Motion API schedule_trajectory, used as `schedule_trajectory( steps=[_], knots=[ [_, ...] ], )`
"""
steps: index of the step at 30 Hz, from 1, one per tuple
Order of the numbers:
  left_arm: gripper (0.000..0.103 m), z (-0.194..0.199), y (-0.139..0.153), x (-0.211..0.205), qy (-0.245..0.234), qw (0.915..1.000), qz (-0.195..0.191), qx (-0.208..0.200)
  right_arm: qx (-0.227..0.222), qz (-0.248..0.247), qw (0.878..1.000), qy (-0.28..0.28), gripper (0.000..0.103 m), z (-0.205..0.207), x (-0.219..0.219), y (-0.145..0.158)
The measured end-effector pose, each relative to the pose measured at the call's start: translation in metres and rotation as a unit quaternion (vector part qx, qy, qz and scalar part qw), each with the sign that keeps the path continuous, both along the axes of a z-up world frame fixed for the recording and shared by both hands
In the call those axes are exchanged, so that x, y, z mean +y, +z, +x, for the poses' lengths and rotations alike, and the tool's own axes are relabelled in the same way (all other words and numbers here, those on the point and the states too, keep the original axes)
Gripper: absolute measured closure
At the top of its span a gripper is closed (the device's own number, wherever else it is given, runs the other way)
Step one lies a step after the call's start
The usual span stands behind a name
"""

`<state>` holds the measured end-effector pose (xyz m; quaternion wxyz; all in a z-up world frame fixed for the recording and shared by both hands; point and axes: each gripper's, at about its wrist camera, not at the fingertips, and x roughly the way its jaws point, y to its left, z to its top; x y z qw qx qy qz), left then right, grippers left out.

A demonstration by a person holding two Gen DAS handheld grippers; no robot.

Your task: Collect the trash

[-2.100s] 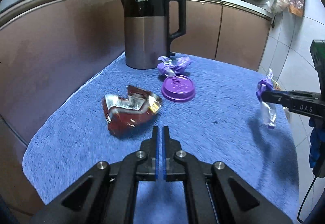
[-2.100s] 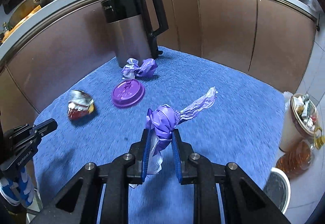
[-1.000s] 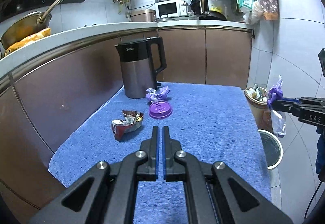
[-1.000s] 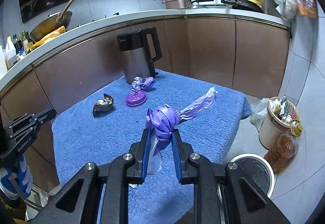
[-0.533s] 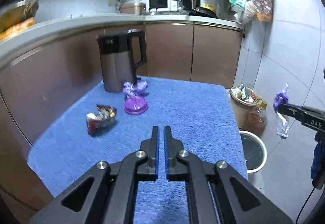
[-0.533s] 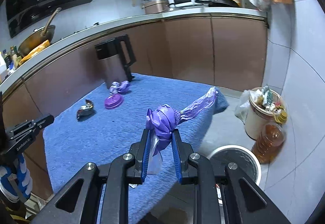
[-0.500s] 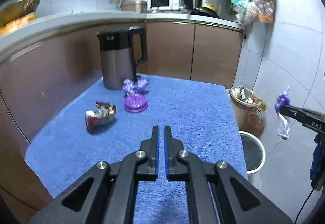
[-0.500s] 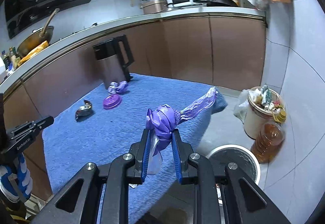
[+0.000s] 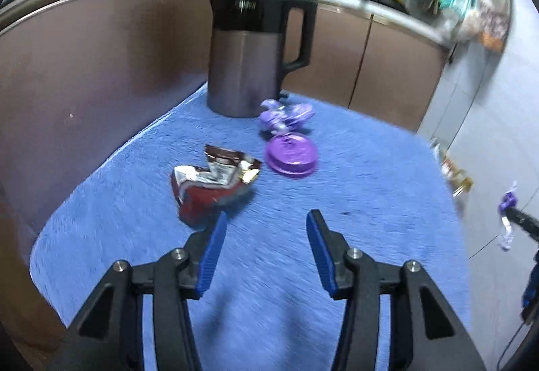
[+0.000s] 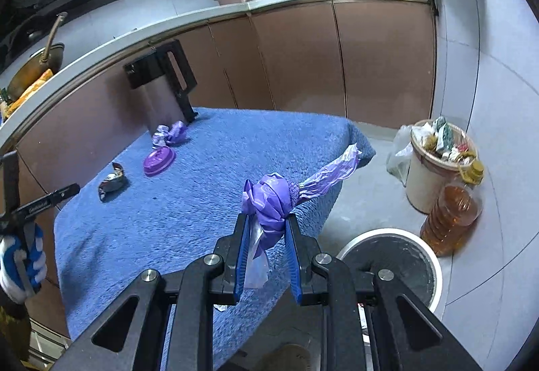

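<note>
The jaws of the right gripper (image 10: 266, 236) are clamped on a knotted purple plastic bag (image 10: 271, 199), whose twisted tail sticks out to the right and whose pale end hangs down between the blue pads. The jaws of the left gripper (image 9: 266, 244) stand wide apart and hold nothing, poised above the blue towel (image 9: 353, 175) that covers the worktop.

Two steps seem to be in hand at once. The right one carries its bag beyond the worktop's edge, with the round white-rimmed bin (image 10: 390, 258) on the floor just below and to its right. Dropping the bag calls for a small shift right so that it hangs over the dark opening, then a release. A fuller trash can (image 10: 438, 165) and an amber oil bottle (image 10: 453, 219) stand close behind that bin, so the drop should stay short of them.

The left gripper looks set on the nearest piece, the crumpled red snack wrapper (image 9: 212, 182), which lies just ahead of its left pad. It needs to move forward and left to straddle the wrapper, lower to the towel and close. Beyond lie the purple lid (image 9: 291, 155) and, touching its far edge, a crumpled purple wrapper (image 9: 286, 118). Farthest back stands the electric kettle (image 9: 249, 58), which is not trash.
</note>
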<state>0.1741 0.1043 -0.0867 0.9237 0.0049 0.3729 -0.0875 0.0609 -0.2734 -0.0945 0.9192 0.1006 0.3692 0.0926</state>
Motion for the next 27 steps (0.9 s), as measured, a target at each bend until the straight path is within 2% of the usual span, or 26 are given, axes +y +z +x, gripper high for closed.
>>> schedule_trajectory(
  steps=[5, 10, 11, 12, 13, 14, 15, 20, 27],
  knots=[
    [0.055, 0.06, -0.03, -0.01, -0.011, 0.997, 0.073, 0.025, 0.017, 0.004, 1.0, -0.001, 0.083, 0.021, -0.001, -0.018],
    [0.057, 0.093, -0.059, -0.024, -0.017, 0.9914, 0.117, 0.056, 0.027, 0.0, 1.0, -0.001, 0.083, 0.034, -0.004, -0.028],
    [0.061, 0.098, -0.064, -0.025, -0.014, 0.9905, 0.121, 0.063, 0.028, -0.001, 1.0, -0.001, 0.083, 0.035, -0.005, -0.029],
    [0.076, 0.103, -0.07, -0.024, -0.011, 0.9897, 0.124, 0.071, 0.029, -0.001, 1.0, -0.002, 0.083, 0.036, -0.006, -0.03],
    [0.084, 0.106, -0.074, -0.023, -0.008, 0.9891, 0.124, 0.078, 0.029, -0.001, 1.0, -0.002, 0.083, 0.037, -0.007, -0.03],
    [0.085, 0.107, -0.076, -0.021, -0.004, 0.99, 0.119, 0.076, 0.029, 0.0, 1.0, -0.003, 0.083, 0.037, -0.007, -0.031],
    [0.096, 0.108, -0.075, -0.019, -0.002, 0.9909, 0.113, 0.074, 0.029, 0.0, 1.0, -0.004, 0.083, 0.037, -0.008, -0.031],
    [0.103, 0.096, -0.06, -0.016, 0.001, 0.9939, 0.097, 0.051, 0.026, 0.007, 1.0, -0.009, 0.083, 0.035, -0.015, -0.03],
    [0.103, 0.059, -0.004, -0.039, -0.02, 0.9982, 0.057, 0.003, 0.007, 0.016, 1.0, -0.021, 0.083, 0.017, -0.034, -0.02]
  ],
)
